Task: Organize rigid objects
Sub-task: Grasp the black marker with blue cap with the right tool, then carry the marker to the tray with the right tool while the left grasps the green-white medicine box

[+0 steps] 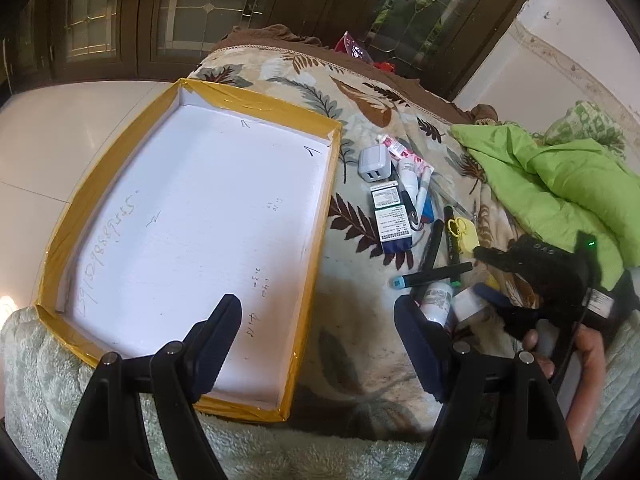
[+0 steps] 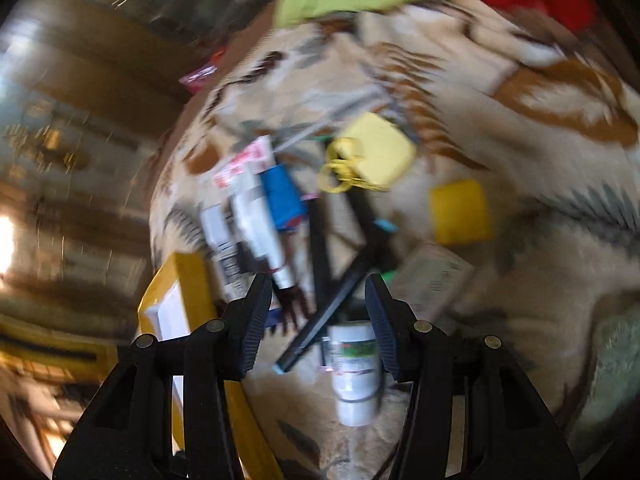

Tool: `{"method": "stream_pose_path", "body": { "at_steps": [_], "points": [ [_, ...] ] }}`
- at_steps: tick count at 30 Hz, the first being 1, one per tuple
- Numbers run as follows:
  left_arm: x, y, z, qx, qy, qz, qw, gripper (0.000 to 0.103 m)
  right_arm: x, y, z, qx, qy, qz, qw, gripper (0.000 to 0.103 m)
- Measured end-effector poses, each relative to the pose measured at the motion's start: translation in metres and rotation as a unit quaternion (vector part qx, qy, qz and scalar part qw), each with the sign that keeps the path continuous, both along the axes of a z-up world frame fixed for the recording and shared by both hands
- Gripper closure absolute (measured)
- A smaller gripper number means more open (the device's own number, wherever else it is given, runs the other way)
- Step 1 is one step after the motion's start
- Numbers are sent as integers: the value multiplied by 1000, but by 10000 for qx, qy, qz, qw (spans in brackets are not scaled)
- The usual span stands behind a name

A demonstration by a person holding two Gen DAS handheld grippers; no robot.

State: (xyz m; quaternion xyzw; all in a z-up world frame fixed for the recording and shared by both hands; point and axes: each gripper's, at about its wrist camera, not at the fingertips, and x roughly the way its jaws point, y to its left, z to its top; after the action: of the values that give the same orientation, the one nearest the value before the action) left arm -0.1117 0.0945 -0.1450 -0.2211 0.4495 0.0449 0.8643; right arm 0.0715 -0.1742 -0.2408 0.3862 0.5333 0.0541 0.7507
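Left wrist view: left gripper (image 1: pixel 318 344) wide open, empty, poised over near edge of yellow-taped tray (image 1: pixel 60 236); tray interior bare. Clutter on leaf-print blanket (image 1: pixel 360 92) beside tray: white USB charger (image 1: pixel 374 165), medicine boxes (image 1: pixel 394 220), black pens (image 1: pixel 434 276). Green cloth (image 1: pixel 560 184) well apart.

Right wrist view (motion-blurred): right gripper (image 2: pixel 316 328) open, empty, fingers straddling white labelled bottle (image 2: pixel 354 372). Risk: black pen (image 2: pixel 324 326) crosses beside bottle; closing may pinch both. Round bottle may roll on soft blanket. Yellow case with ring (image 2: pixel 378 154) and yellow block (image 2: pixel 460 212) lie beyond.

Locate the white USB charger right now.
Left wrist view: the white USB charger lies on the leaf-print blanket, just right of the yellow-rimmed tray's far corner.
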Motion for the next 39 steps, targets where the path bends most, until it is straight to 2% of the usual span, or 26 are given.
{"method": "stream_pose_path", "body": {
  "at_steps": [2,6,8,11,14,17,19,20,23,27,30,32,34,36,38,39],
  "points": [
    [-2,1,2,-5,-33,-4,10000,24,2,-3,-7,241,74,-64,9997,54],
    [-4,3,6,-30,-60,15,10000,24,7,8,-3,35,105,74,9999,54],
    [-5,4,7,-25,-69,55,10000,24,8,10,-5,121,129,68,9998,62],
    [-5,5,8,-51,-85,44,9999,24,8,14,-6,180,191,90,9996,62],
    [-4,9,11,-27,-109,48,9999,24,11,23,-12,106,419,204,9989,62],
    [-2,10,9,-61,-77,62,9999,24,19,24,-32,378,773,-15,9963,63],
    [1,8,8,-91,-67,44,9999,24,24,21,-35,432,828,-107,9956,84],
    [3,7,8,-74,-50,20,10000,24,24,18,-37,530,829,-208,9949,86],
    [22,4,11,-29,-70,-73,9999,24,19,2,-32,876,662,-588,9922,87],
    [65,-10,14,-17,-9,-379,9993,24,21,-4,-10,837,174,-645,9942,87],
    [109,-27,3,237,297,-702,9968,24,27,-2,4,752,-195,-594,9952,87],
    [135,-36,-13,242,625,-865,9940,24,37,-2,10,651,-369,-508,9959,87],
    [152,-45,-29,220,914,-1011,9904,25,41,-1,11,584,-470,-511,9959,87],
    [165,-57,-42,420,1066,-1155,9867,26,45,-6,7,621,-492,-517,9955,87],
    [172,-64,-51,541,1188,-1183,9844,36,48,-10,2,684,-456,-538,9952,87],
    [176,-64,-58,466,1297,-1153,9837,48,49,-8,0,711,-438,-547,9950,86]
  ]
}}
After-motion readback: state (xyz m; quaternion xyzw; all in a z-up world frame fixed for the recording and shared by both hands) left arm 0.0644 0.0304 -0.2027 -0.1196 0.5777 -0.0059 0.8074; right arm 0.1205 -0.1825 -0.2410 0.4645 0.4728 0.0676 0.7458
